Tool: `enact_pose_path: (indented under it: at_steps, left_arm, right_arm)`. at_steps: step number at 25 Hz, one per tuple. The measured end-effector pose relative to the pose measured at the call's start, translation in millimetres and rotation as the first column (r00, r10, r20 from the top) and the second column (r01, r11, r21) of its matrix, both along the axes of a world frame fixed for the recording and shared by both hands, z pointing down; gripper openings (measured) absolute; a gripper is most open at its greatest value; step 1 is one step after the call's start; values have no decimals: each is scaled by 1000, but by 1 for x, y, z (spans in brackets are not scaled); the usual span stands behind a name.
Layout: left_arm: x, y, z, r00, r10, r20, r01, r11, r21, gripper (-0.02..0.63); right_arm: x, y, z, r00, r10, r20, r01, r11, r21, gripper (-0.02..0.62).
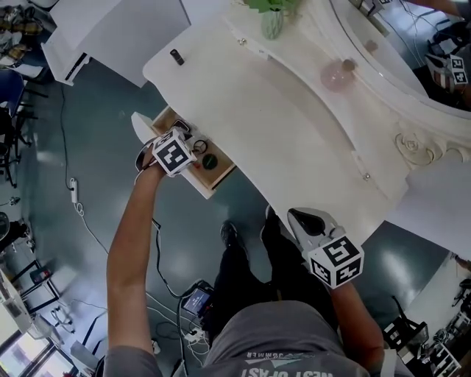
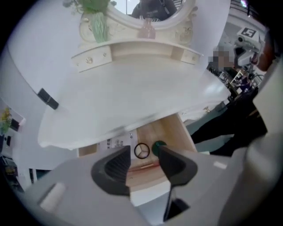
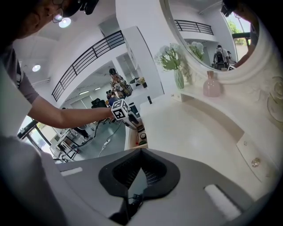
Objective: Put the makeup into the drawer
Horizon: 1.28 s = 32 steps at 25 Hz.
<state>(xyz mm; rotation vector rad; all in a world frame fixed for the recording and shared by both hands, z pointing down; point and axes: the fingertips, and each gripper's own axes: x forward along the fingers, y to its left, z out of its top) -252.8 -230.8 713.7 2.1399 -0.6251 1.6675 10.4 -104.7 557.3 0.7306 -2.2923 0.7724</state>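
Note:
The wooden drawer (image 1: 215,181) stands pulled out from the left end of the white vanity table (image 1: 257,110). In it lie a round compact with a clear lid (image 2: 141,151), a green-capped item (image 2: 158,145) and a thin pink stick (image 2: 144,167). My left gripper (image 1: 190,156) hangs over the drawer, pointing steeply down. Its jaws are open and nothing is between the pads; the makeup shows through the gap in the left gripper view. My right gripper (image 1: 296,216) hovers by the table's front edge, well right of the drawer. In the right gripper view its jaws (image 3: 141,152) meet, with nothing in them.
A small black object (image 1: 176,57) lies at the table's far left corner. A pink bottle (image 1: 338,74) and a green vase (image 1: 272,22) stand at the back below the oval mirror (image 1: 397,37). Cables (image 1: 77,206) trail over the floor to the left.

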Motion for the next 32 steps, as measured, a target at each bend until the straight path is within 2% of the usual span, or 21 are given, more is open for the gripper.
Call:
enact_pose_path:
  at_steps: [7, 11, 13, 18, 22, 29, 32]
  left_arm:
    - [-1, 22, -92, 994, -27, -102, 42, 988, 151, 103]
    - [0, 36, -157, 983, -37, -178, 87, 956, 280, 4]
    - [1, 47, -189, 974, -45, -221, 119, 935, 334, 3]
    - [0, 81, -268, 947, -49, -318, 199, 865, 460, 2]
    - [-5, 113, -329, 923, -47, -382, 266, 795, 545, 2]
    - [-17, 166, -410, 900, -22, -436, 337, 670, 661, 2]
    - [-21, 189, -435, 887, -13, -461, 367, 627, 687, 2]
  right_arm:
    - [-24, 0, -47, 999, -14, 29, 12, 997, 78, 2]
    - [-38, 0, -79, 999, -27, 38, 22, 990, 142, 2]
    - [-45, 2, -96, 998, -39, 41, 31, 983, 178, 2]
    - [-54, 11, -148, 996, -53, 68, 31, 957, 287, 2]
    - [-58, 19, -184, 993, -53, 105, 13, 936, 352, 1]
    - [-73, 41, -241, 984, -85, 159, 8, 901, 435, 0]
    - [-76, 52, -260, 984, -94, 153, 10, 877, 480, -2]
